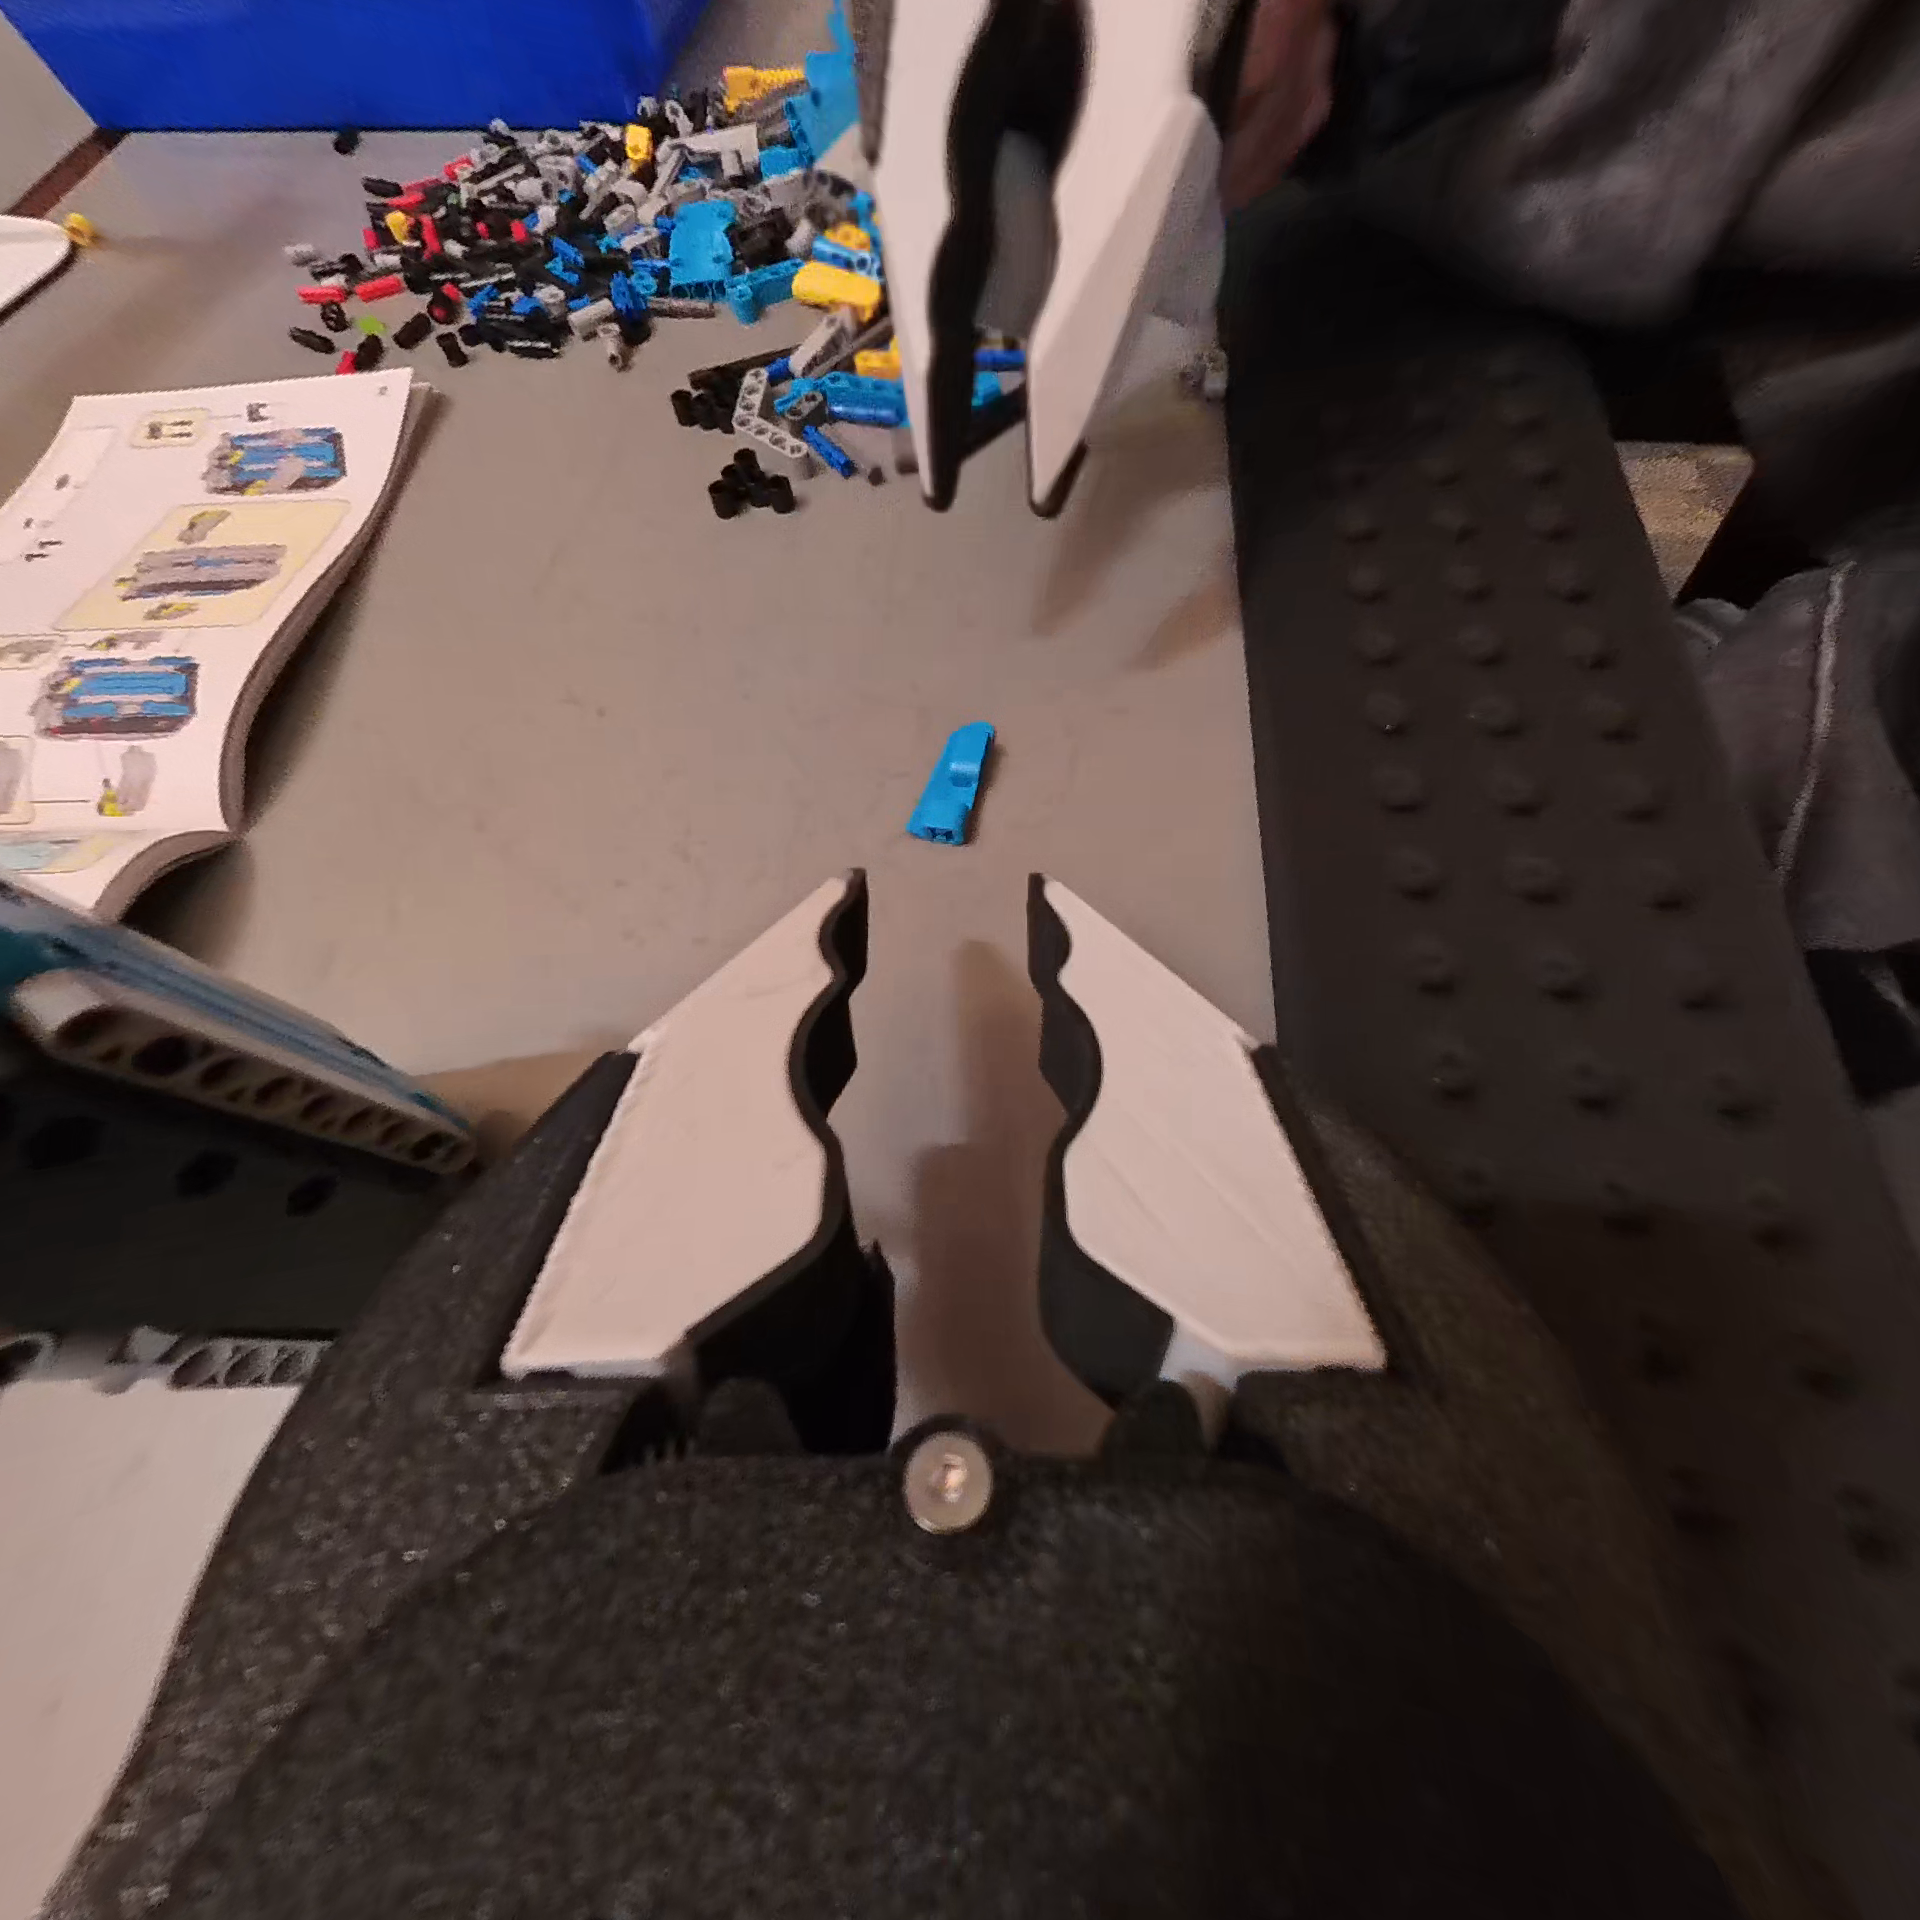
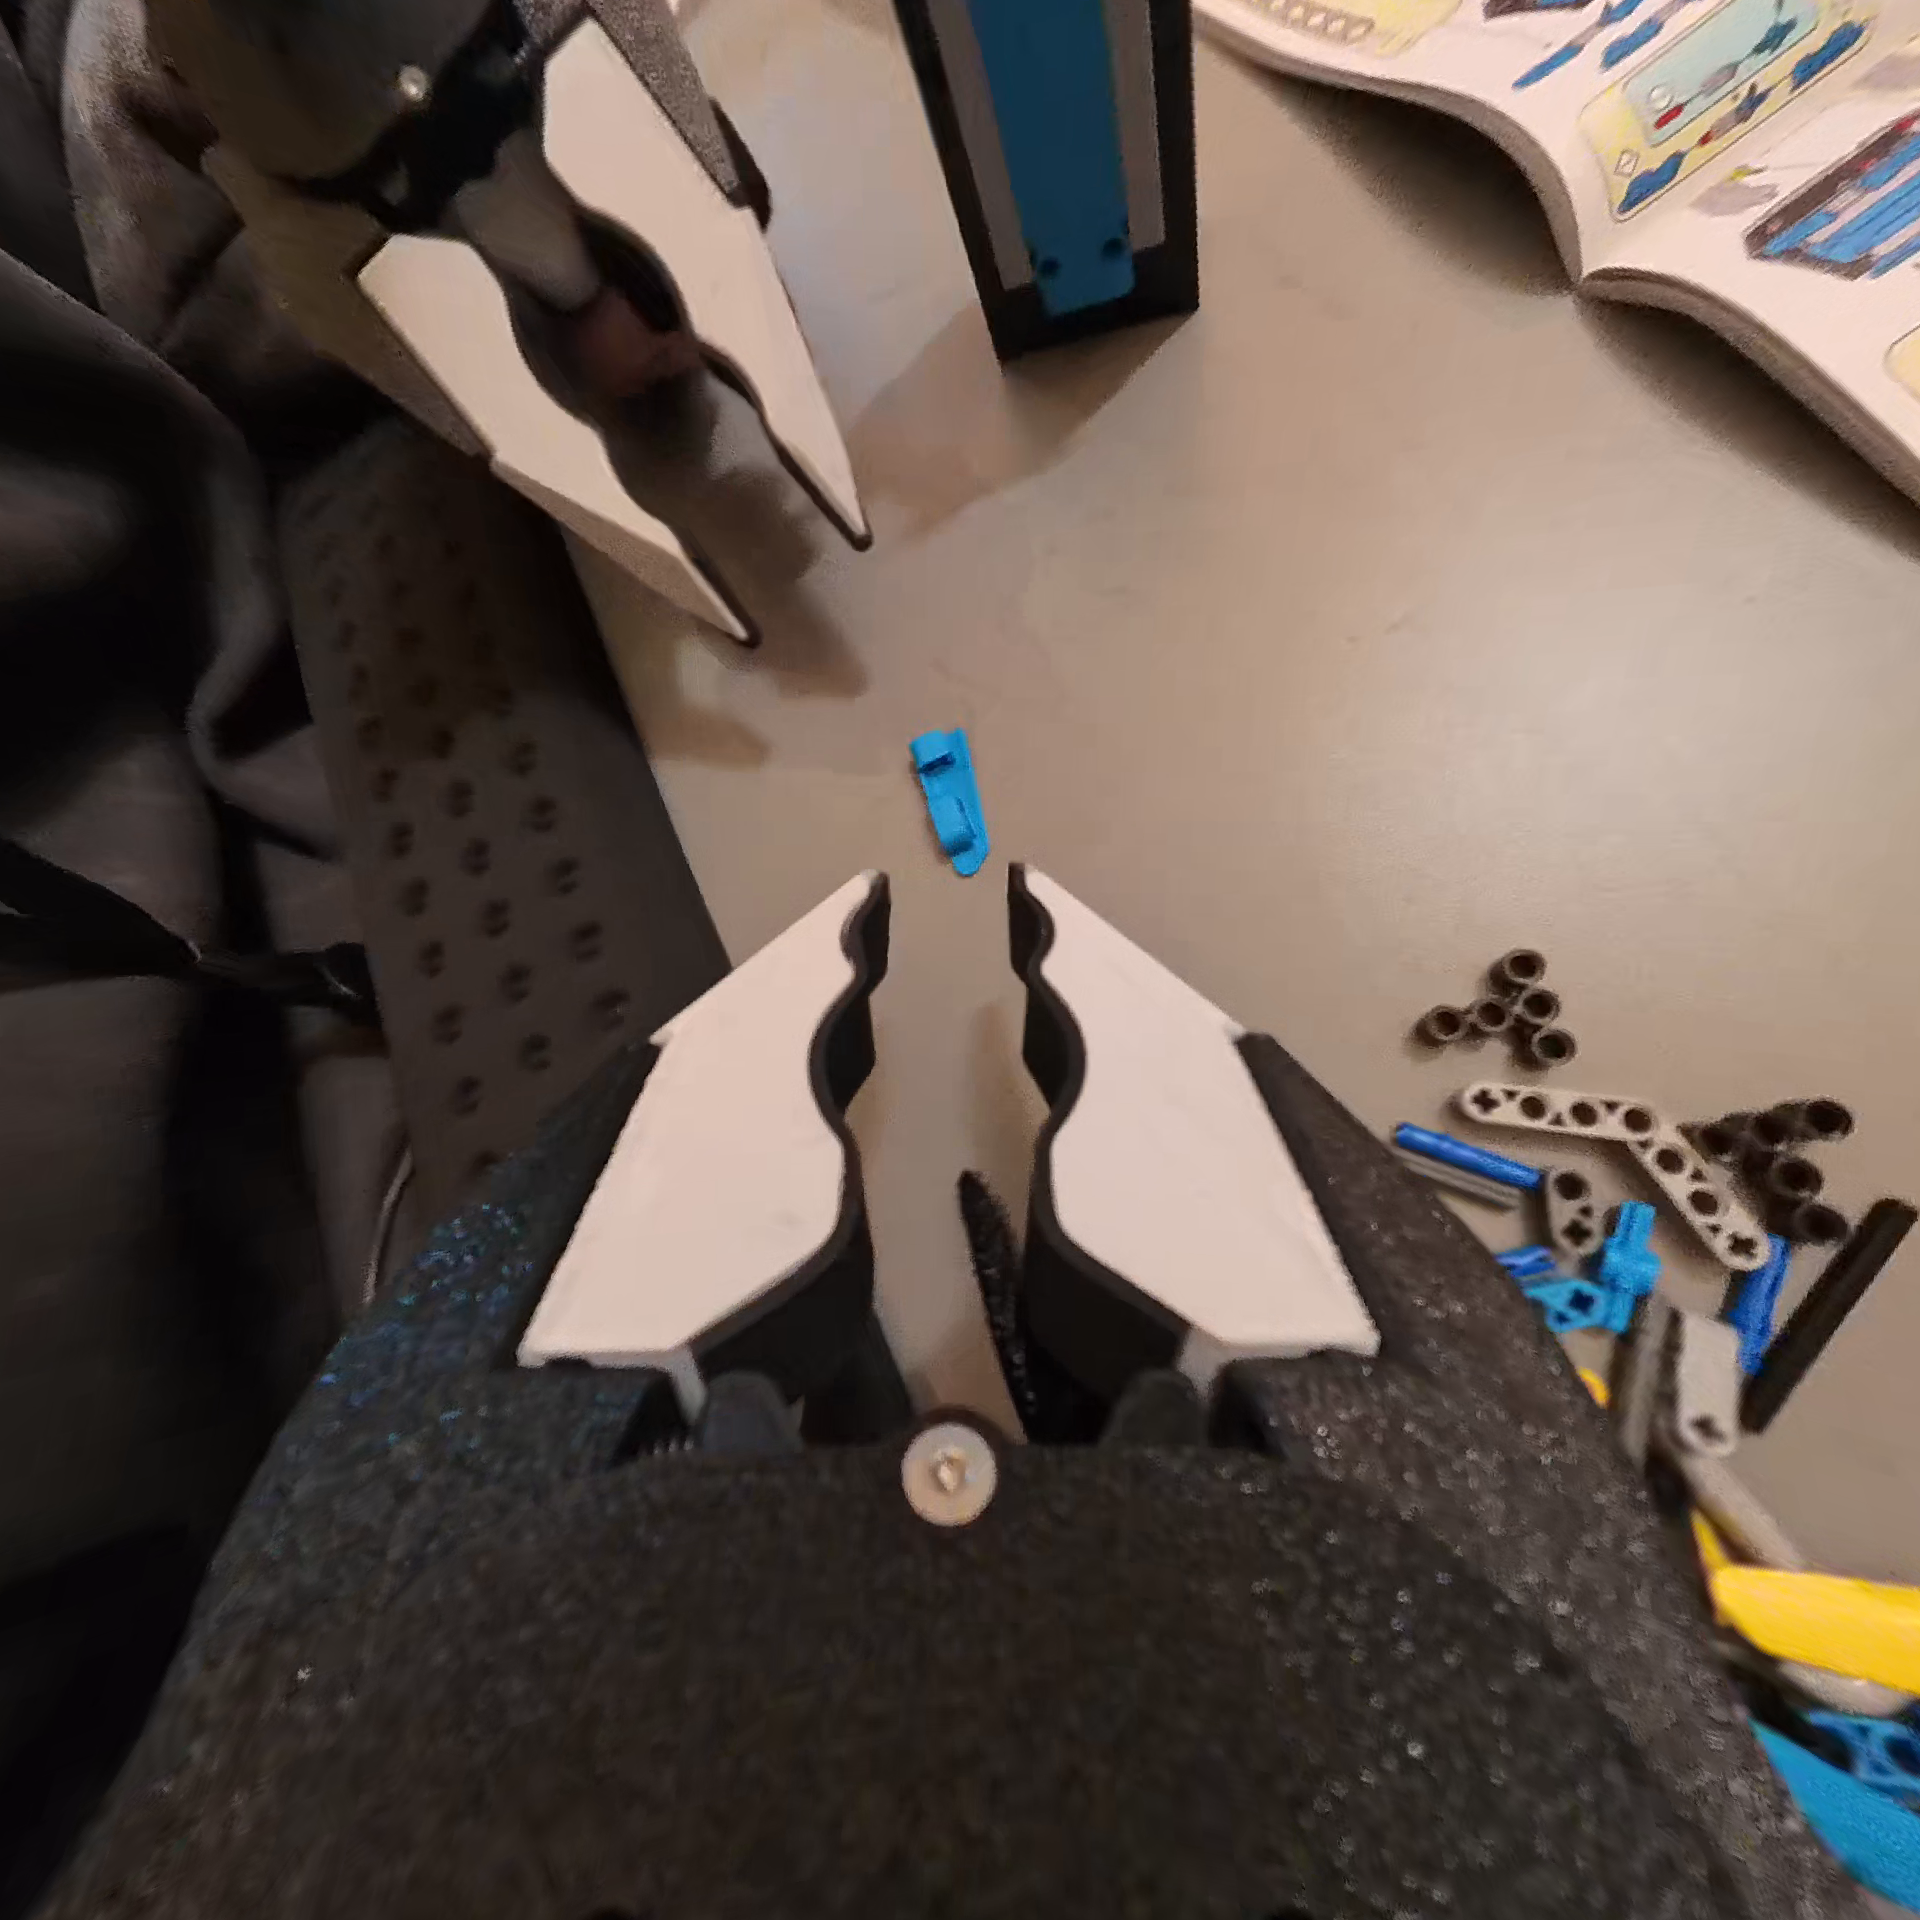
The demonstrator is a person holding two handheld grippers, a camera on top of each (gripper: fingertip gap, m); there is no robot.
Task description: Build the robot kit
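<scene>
A small blue building piece (image 1: 953,784) lies alone on the grey table, just ahead of my left gripper (image 1: 947,881), which is open and empty. The same piece (image 2: 950,801) lies just ahead of my right gripper (image 2: 948,873), also open and empty, its tips almost level with the piece's near end. The two grippers face each other across the piece. In the left wrist view the right gripper (image 1: 992,501) hangs beyond the piece, open. In the right wrist view the left gripper (image 2: 805,587) shows at upper left, open.
A pile of loose building pieces (image 1: 634,249) lies at the far side, some also at the right (image 2: 1652,1216). An open instruction booklet (image 1: 177,613) lies left. A partly built blue and black model (image 2: 1055,177) stands beyond. A black perforated mat (image 1: 1475,779) borders the table. There is about 9 cm between the tips of the two grippers. The small blue building piece (image 1: 953,784) is about 5 cm from my left fingertips. Seen from the right wrist view (image 2: 931,763) as well.
</scene>
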